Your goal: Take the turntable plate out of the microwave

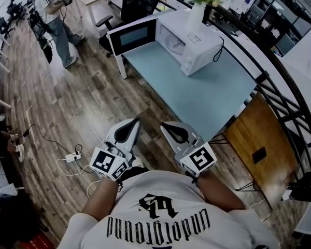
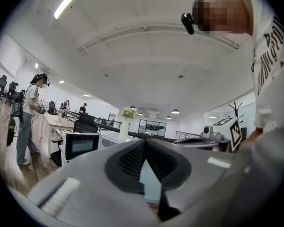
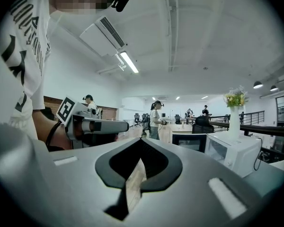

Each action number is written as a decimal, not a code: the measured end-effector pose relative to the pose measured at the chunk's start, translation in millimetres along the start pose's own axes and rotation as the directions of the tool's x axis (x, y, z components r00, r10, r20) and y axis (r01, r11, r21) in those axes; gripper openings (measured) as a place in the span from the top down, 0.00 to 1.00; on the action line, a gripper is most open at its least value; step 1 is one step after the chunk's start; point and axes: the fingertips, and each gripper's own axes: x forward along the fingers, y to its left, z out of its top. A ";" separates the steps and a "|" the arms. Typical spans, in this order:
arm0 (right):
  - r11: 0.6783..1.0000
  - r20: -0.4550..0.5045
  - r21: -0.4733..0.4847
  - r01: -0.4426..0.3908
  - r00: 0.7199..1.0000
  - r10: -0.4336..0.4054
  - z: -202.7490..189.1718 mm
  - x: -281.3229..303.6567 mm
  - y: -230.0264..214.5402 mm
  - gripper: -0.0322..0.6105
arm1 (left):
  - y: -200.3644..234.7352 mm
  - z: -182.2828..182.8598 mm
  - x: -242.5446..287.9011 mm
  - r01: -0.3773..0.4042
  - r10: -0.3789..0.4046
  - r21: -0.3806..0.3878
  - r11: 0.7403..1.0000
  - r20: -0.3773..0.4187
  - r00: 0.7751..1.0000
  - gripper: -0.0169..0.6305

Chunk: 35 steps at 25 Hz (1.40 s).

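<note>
- The left gripper [image 1: 132,124] and the right gripper [image 1: 168,126] were both shut tight and held nothing, low in the middle of the frame.
- The turntable plate [image 1: 174,43] sat inside the microwave [image 1: 197,48], top middle, behind the open door [image 1: 133,37].
- I think the best plan was to get close, open the jaws, then pinch the rim softly.
</note>
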 end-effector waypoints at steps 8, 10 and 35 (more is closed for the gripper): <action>1.000 0.015 -0.013 0.011 1.000 -0.011 14.7 96.2 0.6 0.95 | 87.9 21.8 -19.7 0.026 -0.026 0.010 1.000 -0.006 1.000 0.90; 1.000 0.013 -0.006 0.006 1.000 -0.006 14.9 112.8 0.1 0.95 | 105.5 21.3 -22.5 0.018 -0.018 0.000 1.000 -0.013 1.000 0.90; 0.999 -0.018 0.048 0.010 1.000 -0.009 -14.8 227.9 -165.0 0.95 | 229.9 7.4 120.3 0.011 -0.012 -0.022 1.000 -0.052 0.999 0.90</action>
